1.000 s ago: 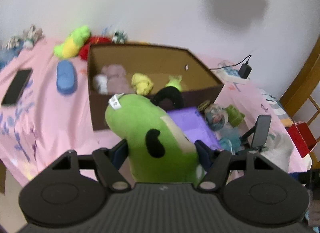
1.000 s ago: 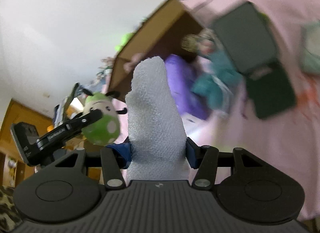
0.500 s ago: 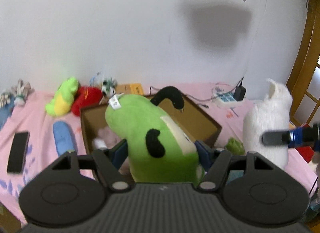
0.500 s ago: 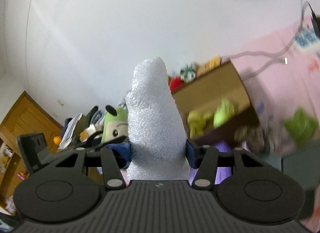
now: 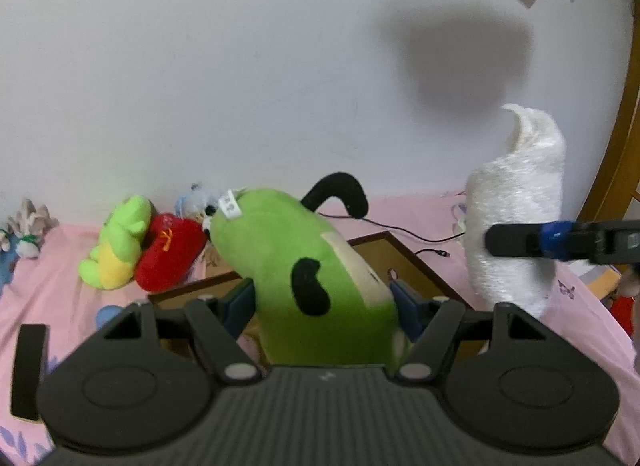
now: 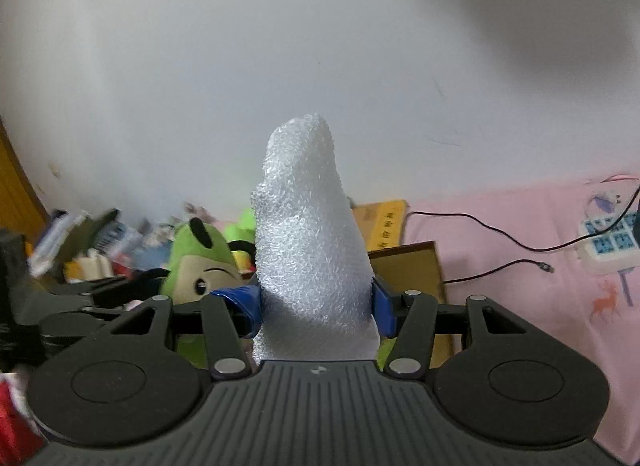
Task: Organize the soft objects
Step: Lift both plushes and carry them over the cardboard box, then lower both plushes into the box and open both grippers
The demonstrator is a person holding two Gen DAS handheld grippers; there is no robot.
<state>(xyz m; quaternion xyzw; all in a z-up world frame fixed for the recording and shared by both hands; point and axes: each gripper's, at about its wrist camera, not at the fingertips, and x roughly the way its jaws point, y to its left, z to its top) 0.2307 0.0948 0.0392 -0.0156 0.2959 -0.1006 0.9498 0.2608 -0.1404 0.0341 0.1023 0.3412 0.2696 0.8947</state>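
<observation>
My left gripper (image 5: 322, 300) is shut on a green plush toy (image 5: 304, 266) with black spots and a black horn, held above the open cardboard box (image 5: 384, 244). My right gripper (image 6: 316, 300) is shut on a white fuzzy soft object (image 6: 308, 250); that object also shows in the left wrist view (image 5: 516, 205), to the right of the box, with one finger (image 5: 520, 240) of the right gripper across it. The green plush also shows in the right wrist view (image 6: 196, 262), at the left.
A green-yellow plush (image 5: 116, 242) and a red plush (image 5: 168, 252) lie on the pink sheet (image 5: 52, 266) left of the box, by the white wall. A power strip (image 6: 608, 240) with black cables lies at the right. A phone (image 5: 28, 370) lies at the left edge.
Both grippers have risen and tilted up toward the wall with their toys still held. The box has dropped lower in both views, and the white object now stands beside the green plush.
</observation>
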